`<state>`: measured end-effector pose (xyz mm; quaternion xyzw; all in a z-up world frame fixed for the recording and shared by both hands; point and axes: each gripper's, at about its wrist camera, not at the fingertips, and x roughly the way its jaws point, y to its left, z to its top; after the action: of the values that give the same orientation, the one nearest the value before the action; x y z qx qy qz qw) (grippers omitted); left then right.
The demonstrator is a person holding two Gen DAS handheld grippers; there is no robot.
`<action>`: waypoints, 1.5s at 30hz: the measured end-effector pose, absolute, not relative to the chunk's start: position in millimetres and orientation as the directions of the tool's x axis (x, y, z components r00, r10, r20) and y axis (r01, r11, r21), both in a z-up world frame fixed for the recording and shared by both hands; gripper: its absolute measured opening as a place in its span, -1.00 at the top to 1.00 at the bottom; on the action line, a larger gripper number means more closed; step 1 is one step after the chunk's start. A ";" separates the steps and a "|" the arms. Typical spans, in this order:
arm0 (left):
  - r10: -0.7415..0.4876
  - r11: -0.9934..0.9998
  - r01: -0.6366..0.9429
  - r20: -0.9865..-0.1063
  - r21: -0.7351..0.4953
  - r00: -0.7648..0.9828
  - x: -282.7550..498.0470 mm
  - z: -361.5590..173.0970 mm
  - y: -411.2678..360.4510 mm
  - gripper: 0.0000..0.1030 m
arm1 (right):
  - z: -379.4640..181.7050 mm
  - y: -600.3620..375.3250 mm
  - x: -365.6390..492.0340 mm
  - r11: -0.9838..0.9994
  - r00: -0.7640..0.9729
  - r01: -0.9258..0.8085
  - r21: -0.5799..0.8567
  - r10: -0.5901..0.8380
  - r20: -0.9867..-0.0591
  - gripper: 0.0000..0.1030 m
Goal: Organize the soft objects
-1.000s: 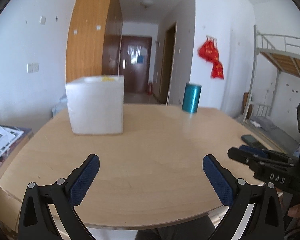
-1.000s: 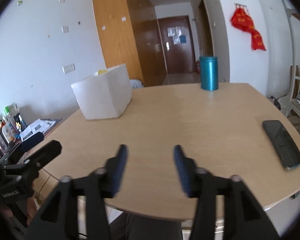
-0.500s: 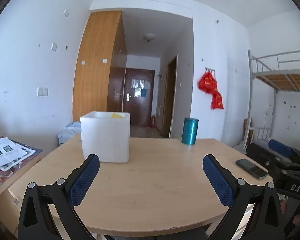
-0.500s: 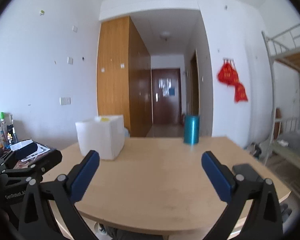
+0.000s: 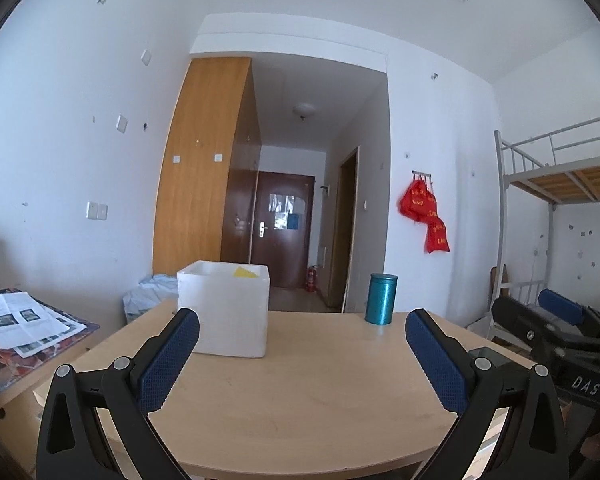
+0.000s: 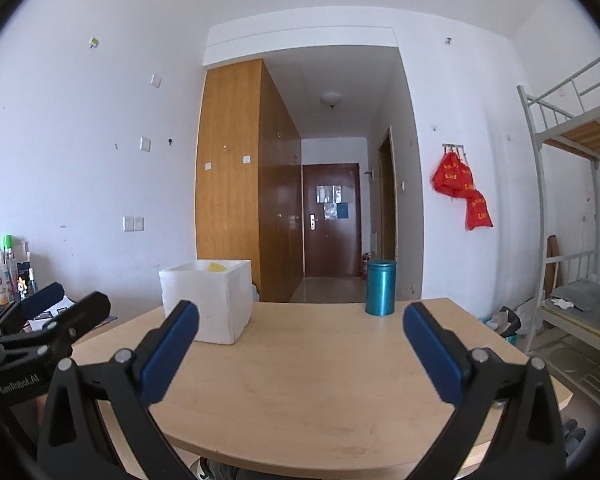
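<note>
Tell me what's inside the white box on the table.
Something yellow shows just above the box's rim. The walls hide the rest of the inside, so anything lower is unseen.

Yellow item [image 5: 247,272] mostly hidden inside white foam box [image 5: 228,312]; phone [image 5: 485,353] behind gripper finger.

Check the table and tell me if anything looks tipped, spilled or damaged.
Nothing stands out. The white foam box sits upright on the round wooden table with something yellow inside, and the teal metal canister stands upright near the far edge. No spill or damage shows.
</note>
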<state>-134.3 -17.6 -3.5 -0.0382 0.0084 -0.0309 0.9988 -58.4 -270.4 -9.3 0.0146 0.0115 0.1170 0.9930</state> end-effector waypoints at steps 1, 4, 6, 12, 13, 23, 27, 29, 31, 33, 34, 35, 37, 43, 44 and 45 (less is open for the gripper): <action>-0.060 0.996 0.059 -0.018 -0.072 0.998 -135.4 -3.6 -18.2 -0.99 | -8.8 -270.5 -58.5 0.974 0.974 -0.223 0.034 0.224 -0.023 -1.00; -0.056 0.997 0.055 -0.022 -0.060 0.998 -135.2 -4.2 -21.3 -0.99 | -8.5 -271.0 -59.5 0.978 0.978 -0.206 0.046 0.207 -0.031 -1.00; -0.049 0.997 0.047 -0.019 -0.053 0.999 -136.8 -4.2 -23.2 -0.99 | -8.7 -272.0 -59.6 0.978 0.978 -0.202 0.052 0.204 -0.035 -1.00; -0.011 0.999 0.010 -0.025 -0.044 1.000 -135.6 -4.7 -26.2 -0.99 | -8.6 -272.6 -63.7 0.980 0.981 -0.193 0.038 0.194 -0.029 -1.00; -0.013 0.999 0.011 -0.036 -0.045 0.999 -134.5 -4.3 -26.7 -0.99 | -9.2 -272.6 -63.5 0.980 0.980 -0.195 0.038 0.197 -0.034 -1.00; -0.018 0.999 0.016 -0.064 -0.031 0.998 -132.4 -5.8 -33.4 -0.99 | -11.5 -274.7 -64.1 0.981 0.980 -0.189 0.038 0.190 -0.050 -1.00; -0.016 0.999 0.013 -0.068 -0.043 0.998 -132.1 -6.2 -31.7 -1.00 | -12.1 -275.6 -63.9 0.982 0.981 -0.187 0.040 0.189 -0.054 -1.00; -0.013 0.999 0.010 -0.070 -0.038 0.997 -132.3 -6.0 -31.8 -0.99 | -12.1 -275.6 -63.0 0.981 0.980 -0.189 0.041 0.191 -0.058 -1.00; -0.010 1.000 0.008 -0.065 -0.028 0.998 -133.6 -5.8 -32.4 -0.99 | -12.3 -274.4 -62.6 0.982 0.980 -0.188 0.036 0.190 -0.063 -1.00; 0.006 1.000 -0.007 -0.054 -0.015 0.999 -135.6 -5.6 -33.7 -0.99 | -13.1 -273.4 -62.7 0.982 0.980 -0.187 0.033 0.189 -0.065 -1.00; 0.007 1.000 -0.008 -0.053 -0.013 0.999 -135.7 -5.6 -33.9 -0.99 | -13.8 -272.9 -62.5 0.981 0.979 -0.189 0.033 0.191 -0.067 -1.00; 0.005 1.000 -0.006 -0.055 -0.014 0.999 -135.3 -5.9 -33.6 -0.99 | -14.2 -272.3 -62.1 0.981 0.979 -0.191 0.032 0.193 -0.070 -1.00; 0.006 1.000 -0.007 -0.064 -0.019 0.998 -133.6 -6.4 -32.1 -0.99 | -14.2 -270.9 -60.0 0.981 0.978 -0.192 0.029 0.194 -0.077 -1.00; 0.018 0.999 -0.021 -0.067 -0.050 0.998 -132.8 -5.6 -25.0 -0.99 | -15.3 -270.3 -60.5 0.981 0.978 -0.192 0.021 0.194 -0.079 -1.00; 0.020 0.998 -0.023 -0.066 -0.052 0.998 -133.1 -5.5 -24.6 -0.99 | -15.2 -270.1 -60.4 0.981 0.977 -0.194 0.021 0.195 -0.082 -1.00; 0.020 0.998 -0.023 -0.067 -0.053 0.998 -133.1 -5.4 -24.6 -0.99 | -15.6 -270.1 -60.5 0.981 0.977 -0.195 0.022 0.196 -0.082 -1.00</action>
<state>-133.1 -24.6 -5.4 -0.0270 0.0331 0.0108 0.9990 -60.5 -270.1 -15.6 0.0067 0.0421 0.0984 0.9942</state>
